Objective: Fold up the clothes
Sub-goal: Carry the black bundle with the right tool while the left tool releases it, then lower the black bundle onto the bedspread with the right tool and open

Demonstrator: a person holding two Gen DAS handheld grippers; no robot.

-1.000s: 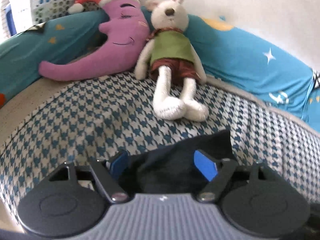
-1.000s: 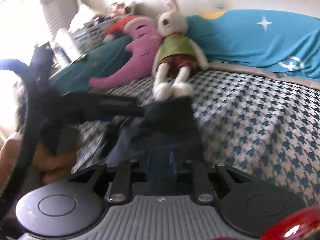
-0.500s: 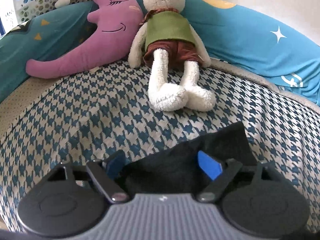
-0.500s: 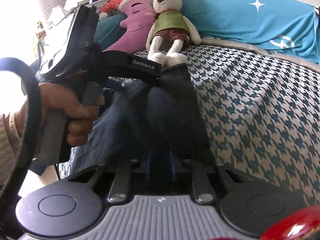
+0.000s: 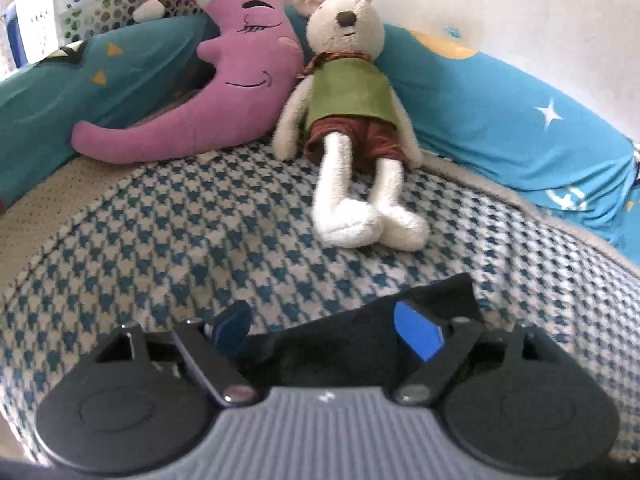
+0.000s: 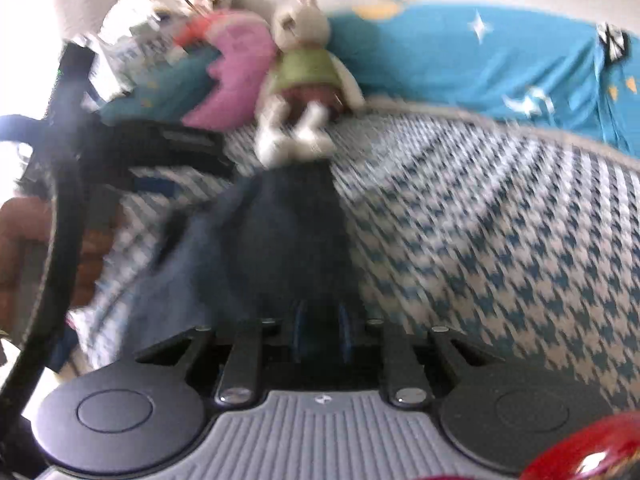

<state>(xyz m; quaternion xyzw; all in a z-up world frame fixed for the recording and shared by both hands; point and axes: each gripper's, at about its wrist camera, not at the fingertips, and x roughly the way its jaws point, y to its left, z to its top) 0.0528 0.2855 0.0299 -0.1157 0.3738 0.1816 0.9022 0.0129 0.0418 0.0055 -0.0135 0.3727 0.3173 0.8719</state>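
Note:
A dark navy garment (image 6: 280,240) lies on the houndstooth bed cover (image 6: 500,220), stretching from my right gripper toward the toy rabbit. My right gripper (image 6: 322,334) is shut on the near end of the garment. In the left wrist view my left gripper (image 5: 324,328) is open, its blue pads (image 5: 416,336) wide apart, with a corner of the dark garment (image 5: 400,320) lying between and under them. The left gripper also shows at the left of the right wrist view (image 6: 168,148), held in a hand. The right wrist view is motion-blurred.
A white toy rabbit (image 5: 352,120) and a purple moon pillow (image 5: 224,92) rest at the back of the bed against teal pillows (image 5: 520,120). A white laundry basket (image 5: 92,4) stands behind at the left. The bed's left edge is near my left gripper.
My left gripper has pulled back a little and stays open over the garment corner. My right gripper, still shut on the garment, has moved, blurring its view.

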